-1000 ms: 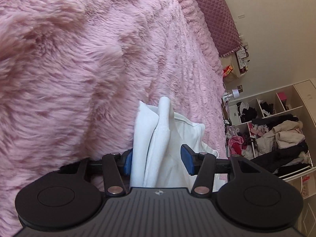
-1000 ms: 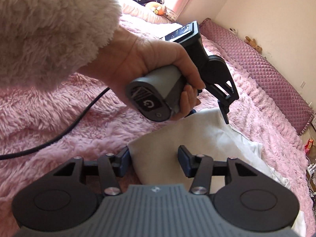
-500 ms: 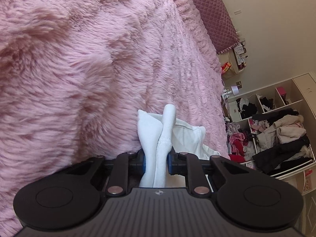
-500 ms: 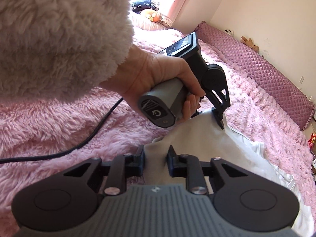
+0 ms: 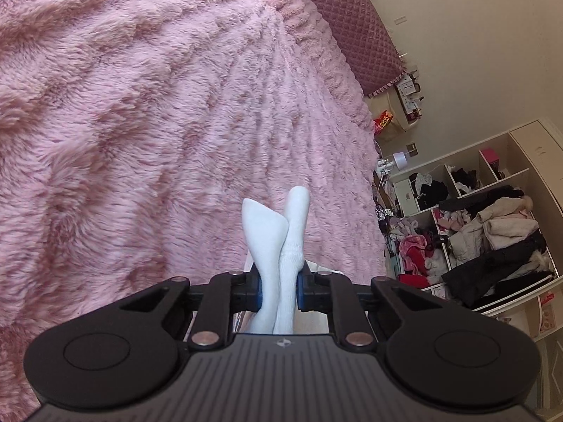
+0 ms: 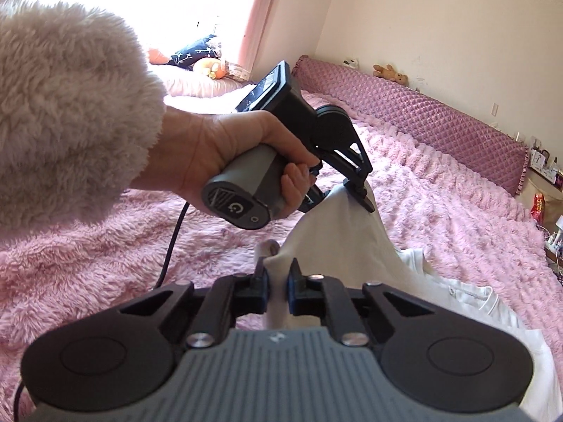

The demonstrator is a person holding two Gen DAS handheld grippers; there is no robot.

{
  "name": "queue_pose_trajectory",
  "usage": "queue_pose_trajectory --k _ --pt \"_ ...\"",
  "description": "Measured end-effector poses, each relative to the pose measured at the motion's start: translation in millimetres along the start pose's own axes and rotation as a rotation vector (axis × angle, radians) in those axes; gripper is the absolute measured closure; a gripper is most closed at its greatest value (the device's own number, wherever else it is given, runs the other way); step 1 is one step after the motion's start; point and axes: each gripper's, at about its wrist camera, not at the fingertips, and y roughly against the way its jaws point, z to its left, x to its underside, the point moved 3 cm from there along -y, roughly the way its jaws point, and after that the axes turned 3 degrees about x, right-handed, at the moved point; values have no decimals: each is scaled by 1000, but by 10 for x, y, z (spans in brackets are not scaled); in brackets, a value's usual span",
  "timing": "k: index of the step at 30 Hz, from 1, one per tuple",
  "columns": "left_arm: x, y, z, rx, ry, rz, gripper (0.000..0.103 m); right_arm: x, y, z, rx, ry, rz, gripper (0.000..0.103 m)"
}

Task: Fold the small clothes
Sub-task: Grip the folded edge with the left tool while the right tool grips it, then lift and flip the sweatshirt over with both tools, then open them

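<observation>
Both your jaws have just closed and now pinch one edge of the white garment [image 6: 355, 246]: the left gripper [image 6: 355, 198] holds it nearer the bed's headboard [image 6: 415, 112], the right gripper [image 6: 278, 290] nearer you. The held edge runs taut between them. The rest is soft, creased cloth, trailing down onto the pink blanket [image 6: 440, 204] toward the bed's right edge.

garment [image 6: 355, 232] on blanket [image 6: 457, 204] — shelves [image 5: 492, 232] beyond

Both claws, wide apart a second ago, have just closed on the white cotton garment [image 6: 355, 232] — the left claw [image 5: 278, 290] pinching a bunched fold, the right claw [image 6: 278, 290] an edge. The cloth, then lying flat on the fluffy pink bed blanket [image 5: 158, 123], is now lifted into a peak between them.
</observation>
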Motion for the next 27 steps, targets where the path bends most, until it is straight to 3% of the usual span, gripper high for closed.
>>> queue_pose_trajectory --k 10,17,27 --pt "258 -468 -814 18 -103 31 88 79 535 -895 152 -180 -39 99" --pt "690 -1154 -1393 -17 -210 127 87 455 886 -1578 263 -302 -33 99" --pt "1389 -2080 -1832 -65 -264 214 87 1171 1257 -2505 398 -531 -10 99"
